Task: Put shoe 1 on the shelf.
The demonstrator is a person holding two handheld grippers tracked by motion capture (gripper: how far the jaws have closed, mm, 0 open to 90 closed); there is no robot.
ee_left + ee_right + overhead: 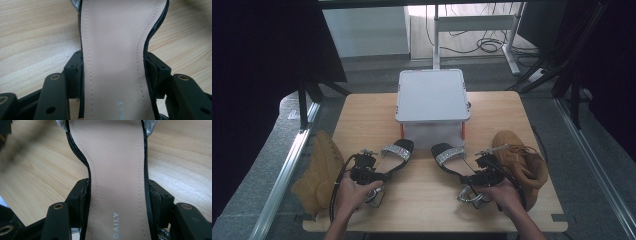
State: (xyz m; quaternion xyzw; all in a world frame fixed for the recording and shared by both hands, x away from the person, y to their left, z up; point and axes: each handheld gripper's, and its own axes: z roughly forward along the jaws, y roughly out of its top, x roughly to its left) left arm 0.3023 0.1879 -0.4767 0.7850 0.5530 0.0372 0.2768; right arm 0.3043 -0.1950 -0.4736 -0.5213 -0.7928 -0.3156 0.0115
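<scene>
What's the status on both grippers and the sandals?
Left gripper shut on left sandal. Right gripper shut on right sandal. Grey box ahead; tan boots flank the table edges.

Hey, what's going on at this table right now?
A person holds a sandal in each pair of tongs. The left tongs clamp the narrow waist of the left sandal, and the right tongs clamp the right sandal the same way. Both toes point toward the white box. A tan boot lies at each side edge.
</scene>
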